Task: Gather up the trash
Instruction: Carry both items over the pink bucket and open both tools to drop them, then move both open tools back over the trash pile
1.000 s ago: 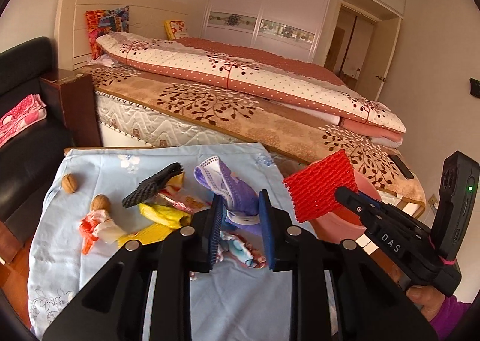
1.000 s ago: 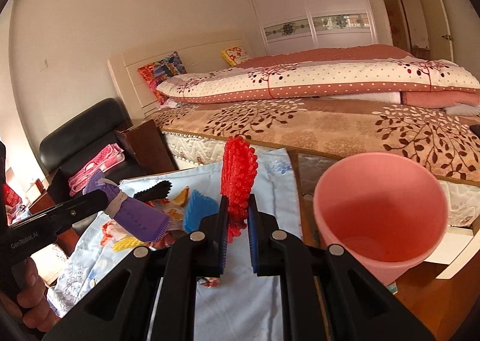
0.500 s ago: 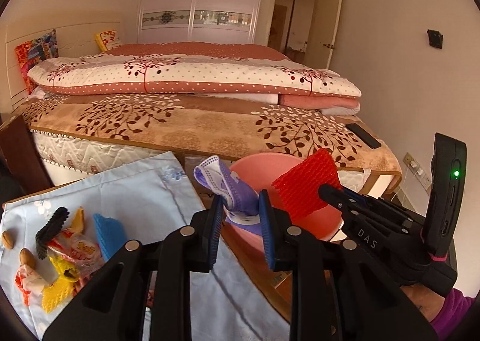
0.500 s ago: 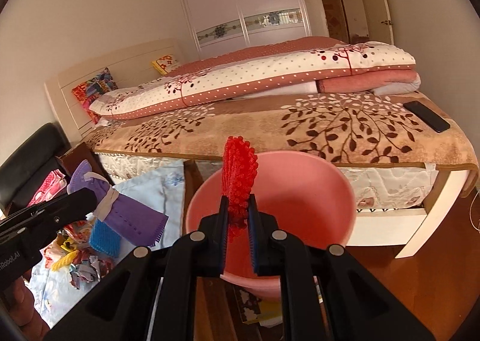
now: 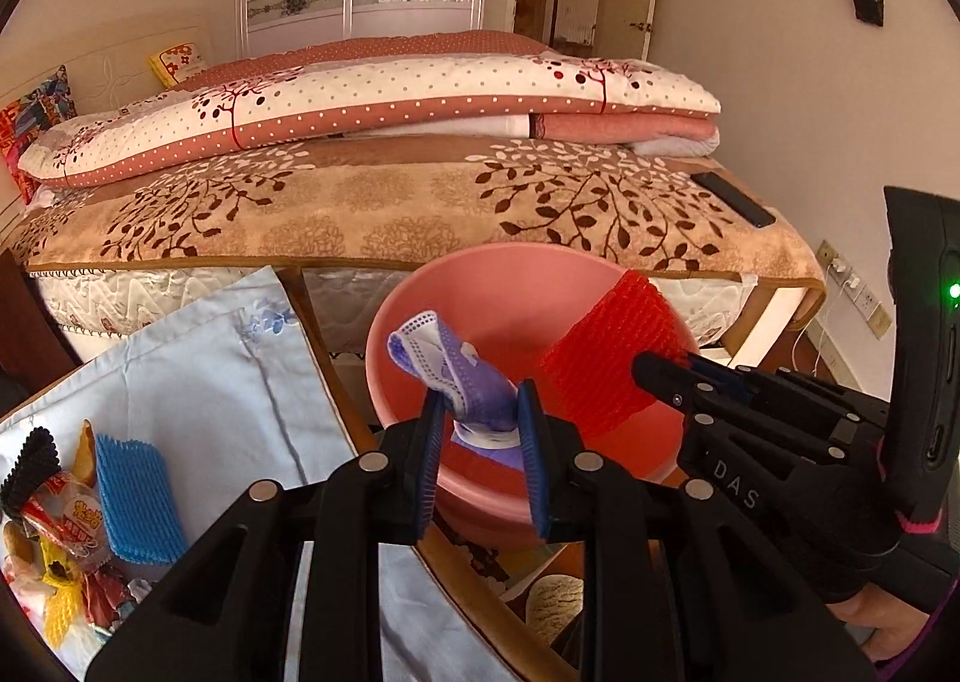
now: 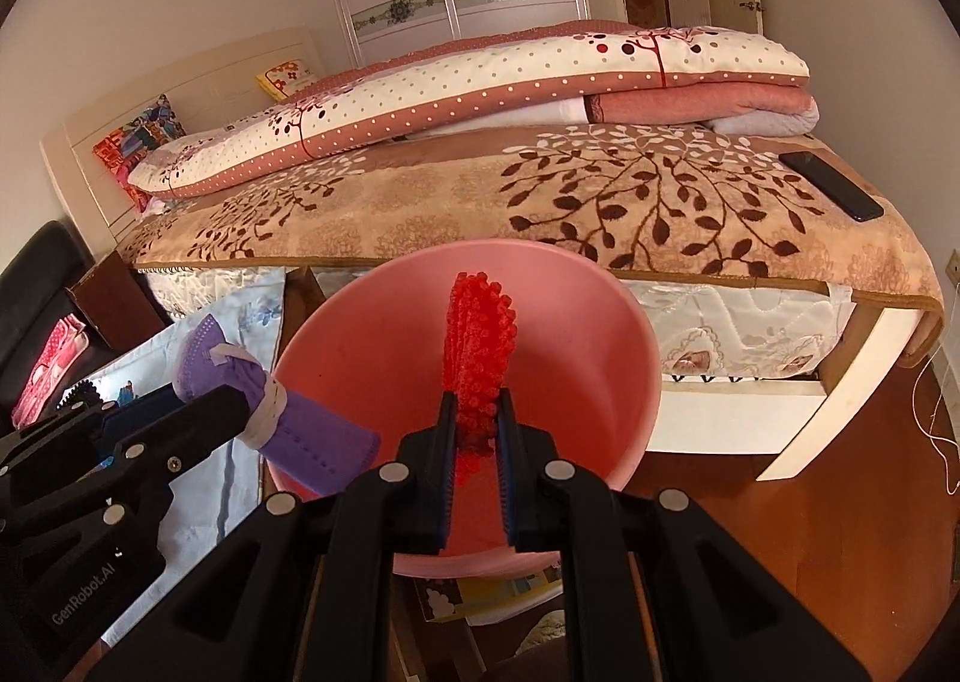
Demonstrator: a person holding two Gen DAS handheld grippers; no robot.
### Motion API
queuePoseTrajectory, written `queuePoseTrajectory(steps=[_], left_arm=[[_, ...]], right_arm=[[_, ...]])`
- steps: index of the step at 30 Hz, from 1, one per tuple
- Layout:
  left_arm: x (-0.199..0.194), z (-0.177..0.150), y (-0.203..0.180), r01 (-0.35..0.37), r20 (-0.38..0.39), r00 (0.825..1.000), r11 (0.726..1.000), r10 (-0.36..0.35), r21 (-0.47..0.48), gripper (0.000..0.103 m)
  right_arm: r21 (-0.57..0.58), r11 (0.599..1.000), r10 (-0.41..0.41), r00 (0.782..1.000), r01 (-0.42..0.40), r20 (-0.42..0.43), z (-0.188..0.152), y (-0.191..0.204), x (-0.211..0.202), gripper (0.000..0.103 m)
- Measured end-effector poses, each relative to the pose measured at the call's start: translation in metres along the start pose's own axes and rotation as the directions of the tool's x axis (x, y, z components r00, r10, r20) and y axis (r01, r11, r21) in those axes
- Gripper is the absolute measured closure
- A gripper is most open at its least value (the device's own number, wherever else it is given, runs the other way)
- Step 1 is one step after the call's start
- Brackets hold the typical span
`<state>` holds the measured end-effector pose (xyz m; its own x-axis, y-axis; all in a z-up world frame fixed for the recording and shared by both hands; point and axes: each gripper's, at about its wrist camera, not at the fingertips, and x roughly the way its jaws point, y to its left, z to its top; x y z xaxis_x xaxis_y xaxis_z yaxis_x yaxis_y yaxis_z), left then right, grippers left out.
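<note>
left hand-held gripper (image 5: pixel 480 430) clenched on a rolled purple face mask with white edging (image 5: pixel 462 376), held over the open mouth of the round pink plastic bucket (image 5: pixel 600 274). right hand-held gripper (image 6: pixel 474 430) clenched on a red foam net sleeve (image 6: pixel 477 340), also poised above the bucket's opening, sleeve standing upright between the pads. both pieces of trash clear of the bucket wall, not yet dropped in. bucket standing on the wooden floor (image 6: pixel 840 502) just beyond the far right corner of the counter, between that corner and the bed with the brown leaf-patterned blanket (image 6: pixel 540 202). counter draped in a pale blue flowered cloth (image 5: pixel 228 382). left lying near the counter's left edge: a blue foam net sleeve (image 5: pixel 138 502), a black foam net sleeve (image 5: pixel 30 460), a red and white snack wrapper (image 5: pixel 66 520) and yellow scraps (image 5: pixel 57 604), bunched close together and partly overlapping. flat black phone (image 6: pixel 831 184) resting on the blanket at the bed's right edge.
</note>
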<state>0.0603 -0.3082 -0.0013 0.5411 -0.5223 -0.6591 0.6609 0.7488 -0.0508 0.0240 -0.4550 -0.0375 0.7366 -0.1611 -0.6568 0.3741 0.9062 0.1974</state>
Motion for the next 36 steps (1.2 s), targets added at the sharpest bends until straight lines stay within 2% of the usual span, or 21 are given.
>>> queuePoseTrajectory(steps=[8,10,12,14,27,36], left_arm=[[0.013,0.0,0.003,-0.039,-0.037,0.999,0.999,0.038,-0.036,0.077],[0.012,0.001,0.005,-0.047,-0.034,0.998,0.998,0.046,-0.052,0.064],[0.01,0.002,0.005,-0.055,-0.023,0.998,0.997,0.054,-0.063,0.058],[0.007,0.004,0.005,-0.058,-0.013,0.998,0.996,0.057,-0.07,0.057],[-0.032,0.011,-0.004,-0.069,0.064,0.995,0.993,0.075,-0.096,0.057],[-0.083,0.0,0.0,-0.125,0.144,0.98,0.987,0.139,-0.105,0.057]], right_arm=[[0.009,1.0,0.0,1.0,0.001,-0.028,0.0,-0.006,0.011,0.09],[0.012,1.0,-0.001,1.0,0.002,-0.028,0.001,-0.008,0.011,0.079],[0.015,1.0,-0.004,1.0,0.004,-0.02,0.003,-0.01,0.009,0.07],[0.016,1.0,-0.007,1.0,0.007,-0.012,0.005,-0.013,0.007,0.063],[0.005,1.0,0.018,0.998,-0.019,0.063,0.008,-0.006,-0.028,0.053],[-0.044,0.997,0.063,0.989,-0.058,0.135,-0.002,0.024,-0.069,0.046]])
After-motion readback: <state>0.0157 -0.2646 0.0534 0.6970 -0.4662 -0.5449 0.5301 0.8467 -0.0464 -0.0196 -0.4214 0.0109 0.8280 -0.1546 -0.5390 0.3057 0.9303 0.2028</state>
